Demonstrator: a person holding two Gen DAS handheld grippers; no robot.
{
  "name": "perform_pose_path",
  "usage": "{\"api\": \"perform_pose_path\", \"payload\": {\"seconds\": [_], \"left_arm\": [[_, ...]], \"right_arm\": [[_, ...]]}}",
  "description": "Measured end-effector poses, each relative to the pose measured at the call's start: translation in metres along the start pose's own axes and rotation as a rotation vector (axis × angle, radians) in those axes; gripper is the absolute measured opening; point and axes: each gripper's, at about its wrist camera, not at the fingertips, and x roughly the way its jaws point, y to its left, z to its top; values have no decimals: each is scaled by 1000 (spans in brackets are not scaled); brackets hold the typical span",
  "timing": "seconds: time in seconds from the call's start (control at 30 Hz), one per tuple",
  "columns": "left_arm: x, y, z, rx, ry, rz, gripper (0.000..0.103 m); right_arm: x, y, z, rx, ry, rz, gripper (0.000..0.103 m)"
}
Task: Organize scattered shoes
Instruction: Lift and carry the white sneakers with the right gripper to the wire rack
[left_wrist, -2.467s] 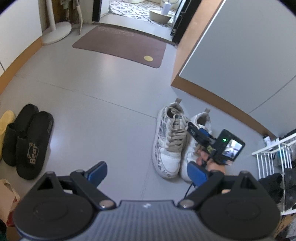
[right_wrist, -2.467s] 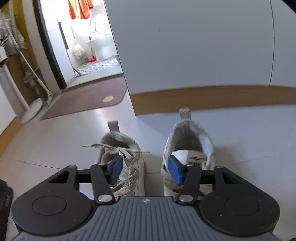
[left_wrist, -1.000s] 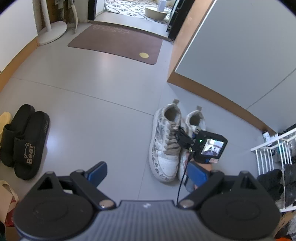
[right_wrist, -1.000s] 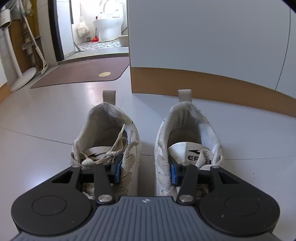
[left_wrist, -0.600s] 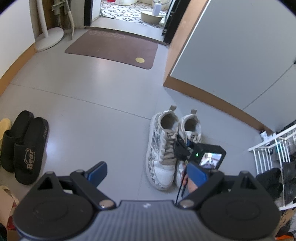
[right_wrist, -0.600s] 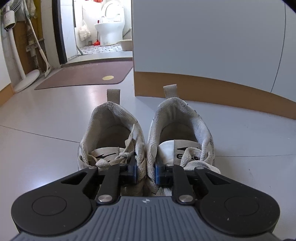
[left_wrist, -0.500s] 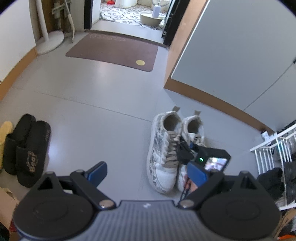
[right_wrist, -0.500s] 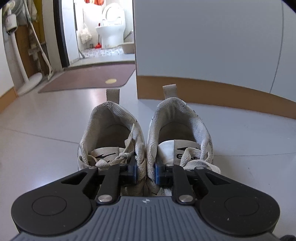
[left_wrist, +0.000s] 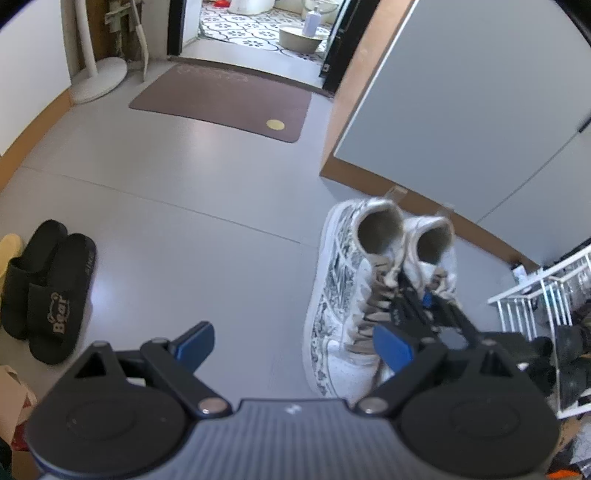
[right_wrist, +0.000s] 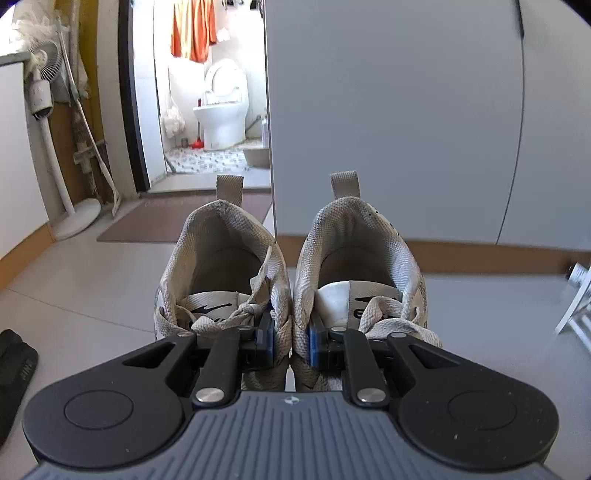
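Right gripper (right_wrist: 291, 341) is clamped on the inner collars of both sneakers (right_wrist: 291, 280), pinched together as a pair. Left gripper (left_wrist: 291, 345) stands wide open, empty. Step in hand: carrying the pair. Next, judged: place it on the rack (left_wrist: 535, 295), just right of the sneakers.

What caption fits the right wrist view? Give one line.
Right gripper shut on the inner collars of two white sneakers, heels toward a grey cabinet.
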Motion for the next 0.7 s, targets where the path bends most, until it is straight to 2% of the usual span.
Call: {"api": "perform_pose_path", "payload": {"seconds": [0.3, 0.47, 0.53, 0.7], "left_arm": [[-26, -36, -11, 68, -40, -123, 94], [-39, -61, -21, 175, -56, -243, 95], [-39, -72, -26, 222, -45, -268, 95], [-40, -100, -39, 370, -73, -304, 95]], "right_arm": [[-82, -22, 54, -71, -31, -40, 19], [-127, -49, 79, -48, -36, -79, 19], [-143, -60, 87, -42, -35, -109, 19], [-181, -86, 99, -42, -42, -177, 19]]}}
